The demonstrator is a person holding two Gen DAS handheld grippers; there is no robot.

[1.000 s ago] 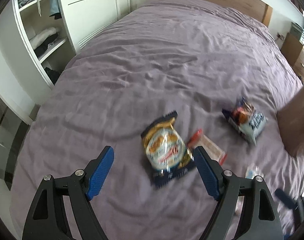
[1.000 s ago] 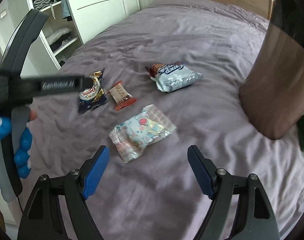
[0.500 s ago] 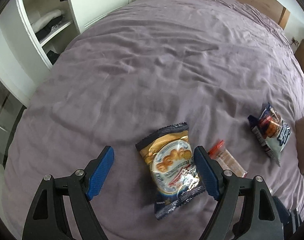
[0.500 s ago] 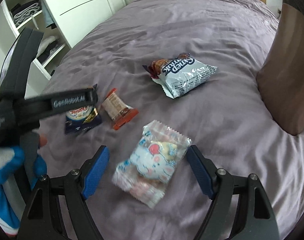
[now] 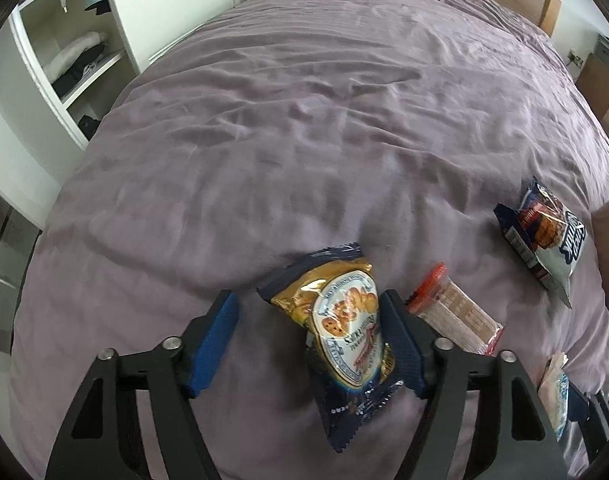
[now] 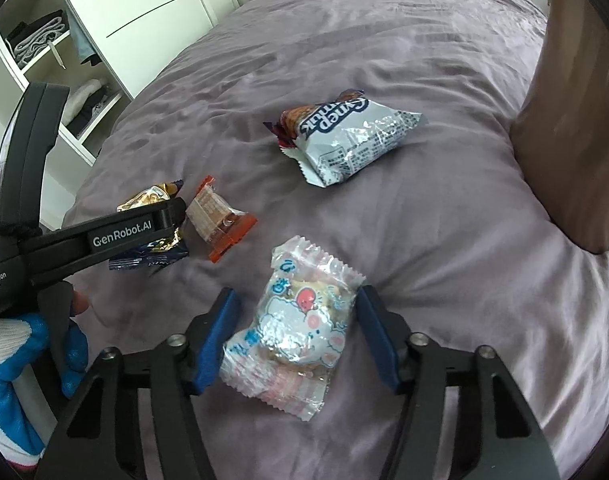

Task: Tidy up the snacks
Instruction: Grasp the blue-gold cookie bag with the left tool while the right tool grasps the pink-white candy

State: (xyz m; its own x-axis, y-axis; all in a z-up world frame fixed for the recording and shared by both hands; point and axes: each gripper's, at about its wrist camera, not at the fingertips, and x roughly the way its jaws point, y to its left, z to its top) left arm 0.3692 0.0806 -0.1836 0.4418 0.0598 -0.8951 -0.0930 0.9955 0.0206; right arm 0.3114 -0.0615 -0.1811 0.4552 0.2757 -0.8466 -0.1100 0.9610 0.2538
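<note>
While both tools sit low over the purple bedspread [image 5: 304, 140], the step in hand looks like a double pick-up: one snack for each gripper.

Left wrist view: the left gripper [image 5: 308, 340] has its jaws closing around the gold-and-navy cookie packet [image 5: 344, 336], which lies flat at about 6 o'clock. The right pad looks against the packet's edge; the left pad stands clear of it, with bare cloth between, so nothing is pinched yet. At 4 o'clock lies a small clear wafer pack with red ends [image 5: 452, 316], just beside the right finger; a blue-and-white chip bag [image 5: 544, 236] lies at 3 o'clock, well apart.

Right wrist view: the right gripper [image 6: 296, 336] is likewise closing on a clear pastry packet printed with a cartoon animal [image 6: 296, 332], at 6 o'clock; the right pad seems to meet its crinkled edge, while whether the left pad touches is hard to say. Only this view shows the person's blue-and-white gloved hand [image 6: 20, 344] at 8 o'clock working the other tool, and a brown cushion [image 6: 576, 120] at 3 o'clock.

Next, I judge, each pair must finish squeezing gently, since the wrappers crumple and slip, then lift.
</note>
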